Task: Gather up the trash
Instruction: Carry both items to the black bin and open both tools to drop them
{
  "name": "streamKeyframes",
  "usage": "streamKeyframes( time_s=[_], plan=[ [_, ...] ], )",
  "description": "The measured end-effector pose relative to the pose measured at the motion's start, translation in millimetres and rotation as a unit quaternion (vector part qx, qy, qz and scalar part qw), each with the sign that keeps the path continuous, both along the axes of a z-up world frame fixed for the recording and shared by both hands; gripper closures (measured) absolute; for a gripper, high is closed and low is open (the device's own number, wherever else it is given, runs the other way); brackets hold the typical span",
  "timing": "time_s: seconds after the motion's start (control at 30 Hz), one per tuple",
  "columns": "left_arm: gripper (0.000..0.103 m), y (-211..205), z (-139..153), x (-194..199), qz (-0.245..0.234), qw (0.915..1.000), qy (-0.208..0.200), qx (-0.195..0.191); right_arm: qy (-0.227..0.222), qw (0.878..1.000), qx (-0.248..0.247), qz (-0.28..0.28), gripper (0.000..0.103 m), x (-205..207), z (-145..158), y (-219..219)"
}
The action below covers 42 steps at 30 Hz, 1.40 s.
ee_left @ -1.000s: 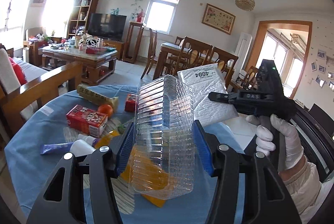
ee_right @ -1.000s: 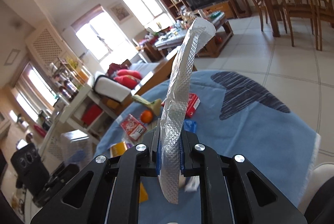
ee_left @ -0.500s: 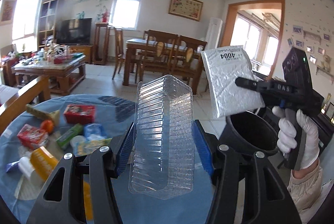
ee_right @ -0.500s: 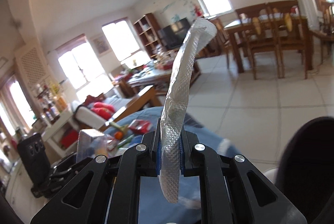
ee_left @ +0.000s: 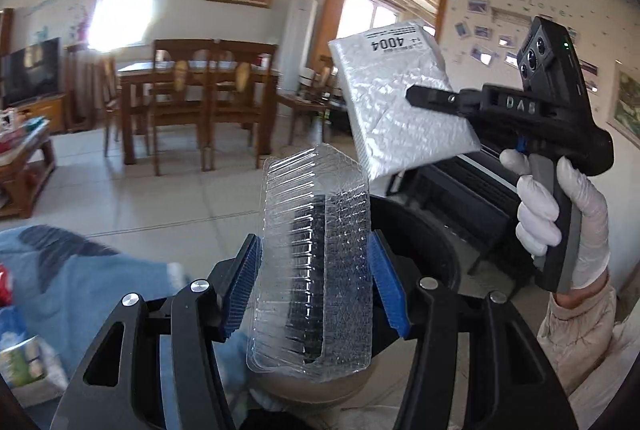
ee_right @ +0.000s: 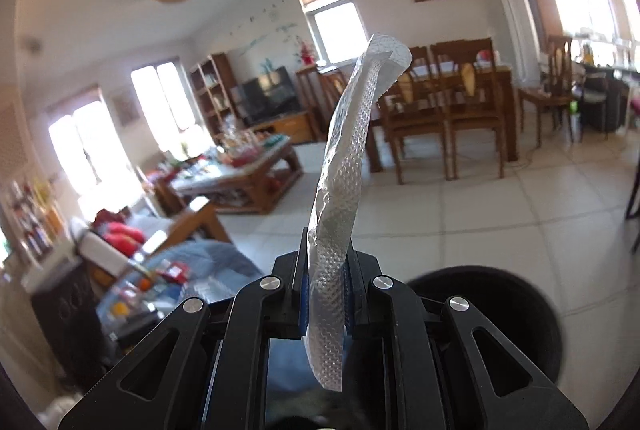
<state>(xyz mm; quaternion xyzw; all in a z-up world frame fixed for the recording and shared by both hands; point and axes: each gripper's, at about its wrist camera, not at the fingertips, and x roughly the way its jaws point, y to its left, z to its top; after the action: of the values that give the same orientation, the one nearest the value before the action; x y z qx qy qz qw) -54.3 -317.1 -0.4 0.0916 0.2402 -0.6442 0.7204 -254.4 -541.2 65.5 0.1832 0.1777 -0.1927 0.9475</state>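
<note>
My left gripper (ee_left: 314,290) is shut on a clear ribbed plastic container (ee_left: 316,262) and holds it upright over the near rim of a black trash bin (ee_left: 424,242). My right gripper (ee_right: 326,302) is shut on a silver bubble mailer (ee_right: 348,165) that stands up edge-on between the fingers. In the left wrist view the mailer (ee_left: 400,101), labelled 4004, hangs in the air above and beyond the bin, held by the right gripper (ee_left: 436,97) in a white-gloved hand. The bin also shows in the right wrist view (ee_right: 500,310), low on the right.
The round table with a blue cloth (ee_left: 80,282) lies to the left, with leftover packets (ee_left: 24,362) on it. It shows blurred with several items in the right wrist view (ee_right: 160,278). A dining table and chairs (ee_left: 192,89) stand across the tiled floor.
Both grippers swung right, away from the table, with their loads. The bin has come under the plastic container, and the mailer now hangs above the bin.
</note>
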Motion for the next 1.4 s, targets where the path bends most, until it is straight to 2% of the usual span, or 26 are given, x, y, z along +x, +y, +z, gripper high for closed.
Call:
streamKeyframes(
  time_s=[0.07,0.17,0.27,0.4,0.57,0.67,0.8,0.83,0.87,0.9,1.0,1.07,1.23,1.33,1.4],
  plan=[
    [0.048,-18.0,-3.4,-4.1,-0.017,0.9999,0.004,0.000,0.032,0.999,-0.012,-0.016,0.090,-22.7,-18.1,-13.5],
    [0.048,-48.5,-16.0,-9.2,-0.045,0.9987,0.024,0.002,0.062,0.997,0.025,-0.042,0.090,-54.0,-58.1,-36.8],
    [0.048,-84.2,-38.0,-14.5,-0.066,0.9965,0.046,0.021,0.085,0.993,0.060,-0.061,0.090,-81.0,-99.3,-56.5],
    [0.048,-108.9,-61.2,-19.4,-0.075,0.9939,0.061,0.052,0.107,0.990,0.066,-0.068,0.090,-95.7,-129.3,-65.8],
    [0.048,-123.6,-82.5,-22.7,-0.074,0.9918,0.069,0.078,0.119,0.988,0.071,-0.071,0.090,-69.9,-148.0,-51.4],
    [0.047,-128.4,-86.2,-28.9,-0.075,0.9908,0.068,0.090,0.124,0.986,0.082,-0.071,0.090,-49.7,-151.0,-46.3],
    [0.045,-136.9,-82.3,-39.5,-0.075,0.9903,0.065,0.098,0.128,0.985,0.084,-0.075,0.088,-44.6,-152.9,-43.5],
    [0.045,-136.7,-82.6,-40.2,-0.075,0.9902,0.063,0.099,0.126,0.985,0.087,-0.075,0.076,-43.9,-151.6,-41.7],
    [0.045,-137.8,-82.7,-41.9,-0.075,0.9901,0.062,0.101,0.124,0.985,0.088,-0.077,0.051,-32.5,-146.7,-41.2],
    [0.045,-137.7,-83.0,-43.4,-0.073,0.9901,0.060,0.103,0.120,0.986,0.088,-0.081,0.042,-30.8,-145.8,-39.3],
    [0.038,-134.8,-80.8,-45.1,-0.071,0.9908,0.056,0.101,0.117,0.986,0.078,-0.086,0.041,-29.7,-142.1,-35.2],
    [0.024,-129.6,-77.8,-45.4,-0.067,0.9920,0.052,0.094,0.113,0.987,0.073,-0.092,0.041,-32.7,-138.2,-30.3],
    [0.024,-109.5,-70.2,-40.3,-0.060,0.9938,0.052,0.079,0.098,0.989,0.060,-0.097,0.040,-30.0,-125.7,-17.7],
    [0.024,-85.5,-61.7,-35.5,-0.052,0.9952,0.054,0.064,0.081,0.992,0.043,-0.091,0.028,-28.7,-114.4,-2.4],
    [0.024,-68.2,-56.3,-31.7,-0.044,0.9962,0.050,0.056,0.073,0.993,0.028,-0.084,0.026,-24.5,-108.5,11.5]
  ],
)
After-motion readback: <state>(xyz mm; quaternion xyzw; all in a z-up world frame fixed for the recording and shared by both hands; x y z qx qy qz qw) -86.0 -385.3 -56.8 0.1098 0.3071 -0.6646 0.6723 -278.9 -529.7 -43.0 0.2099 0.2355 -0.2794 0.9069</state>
